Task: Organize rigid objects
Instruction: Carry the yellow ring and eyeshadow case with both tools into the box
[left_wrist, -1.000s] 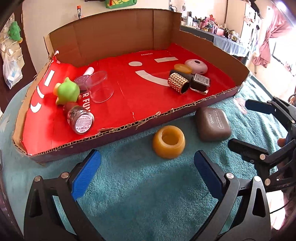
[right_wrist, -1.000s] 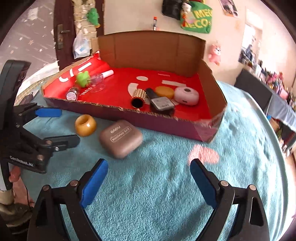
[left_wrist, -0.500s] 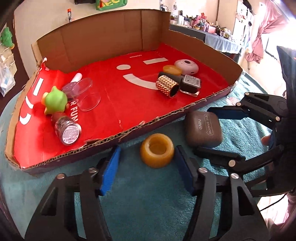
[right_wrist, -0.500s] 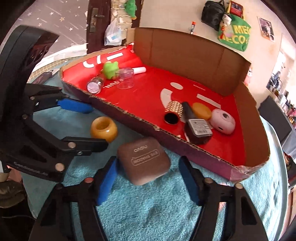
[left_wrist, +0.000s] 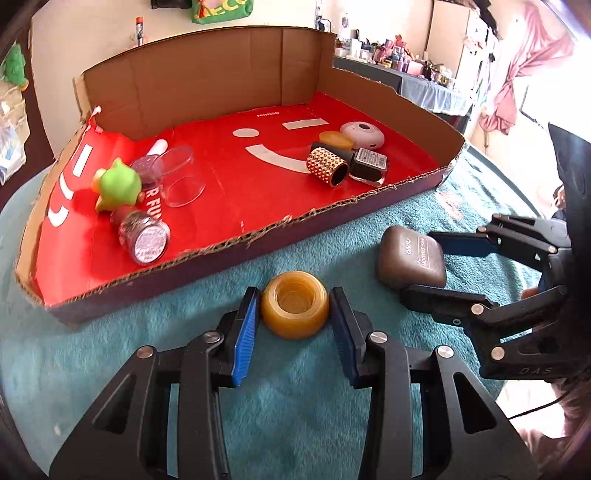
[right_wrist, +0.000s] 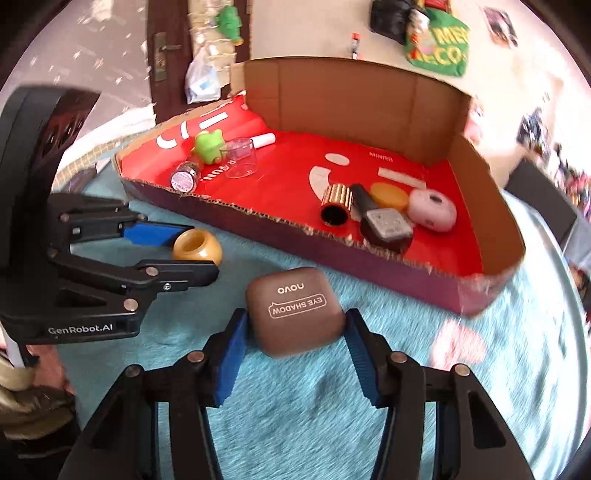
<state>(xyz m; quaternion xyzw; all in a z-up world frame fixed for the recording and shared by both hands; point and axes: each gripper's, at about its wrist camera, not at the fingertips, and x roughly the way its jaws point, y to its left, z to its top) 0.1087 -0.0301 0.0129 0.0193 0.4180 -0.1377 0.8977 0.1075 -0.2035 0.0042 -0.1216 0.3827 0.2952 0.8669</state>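
Teal towel (left_wrist: 303, 406) underlies both jaws, pinching amber ring (left_wrist: 294, 309) and eyeshadow case (right_wrist: 295, 312).

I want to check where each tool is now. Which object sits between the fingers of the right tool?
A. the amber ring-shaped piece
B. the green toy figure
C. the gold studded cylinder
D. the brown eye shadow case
D: in the right wrist view the brown eye shadow case lies on the teal cloth between the blue pads of the right tool, while the amber ring-shaped piece is at the left tool.
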